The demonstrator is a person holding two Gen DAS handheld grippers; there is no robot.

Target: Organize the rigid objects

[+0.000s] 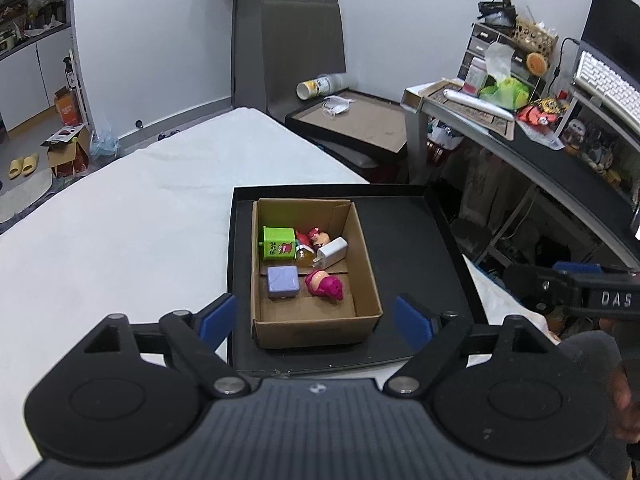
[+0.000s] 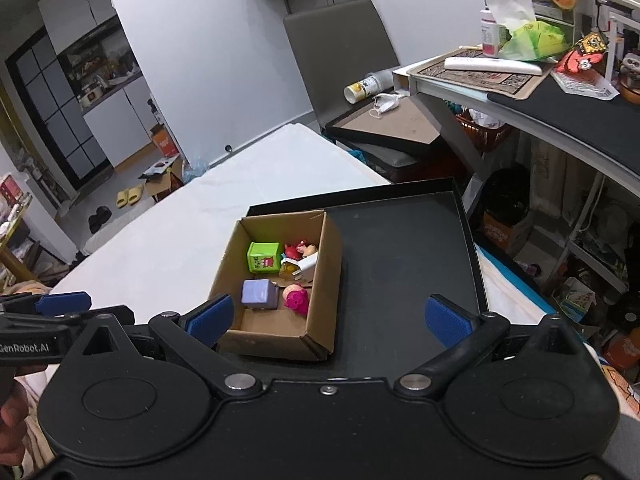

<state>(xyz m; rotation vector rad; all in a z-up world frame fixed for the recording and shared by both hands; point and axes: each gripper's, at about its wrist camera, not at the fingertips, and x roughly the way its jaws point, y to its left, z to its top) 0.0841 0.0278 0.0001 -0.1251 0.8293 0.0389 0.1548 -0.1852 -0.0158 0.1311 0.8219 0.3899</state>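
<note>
left hand-held gripper [image 1: 316,322]: blue pads spread wide apart, nothing between them; held above the near edge of the black tray, just short of the cardboard box.
right hand-held gripper [image 2: 330,318]: pads also wide apart, holding nothing; above the near edge of the tray, its left pad over the box's near left corner in this view.
black tray [image 1: 408,240]: shallow, lies on the white bed [image 1: 120,220] at its right edge.
cardboard box [image 1: 366,264]: open top, sits in the left half of the tray; right half of tray bare.
box, far end: green cube [image 1: 279,244], red and tan figure [image 1: 317,237], white charger [image 1: 332,253] leaning on the right wall, amber item under it, too hidden to tell.
box, near end: lilac square case [image 1: 283,282] on the left, pink toy [image 1: 325,285] just beside it.
</note>
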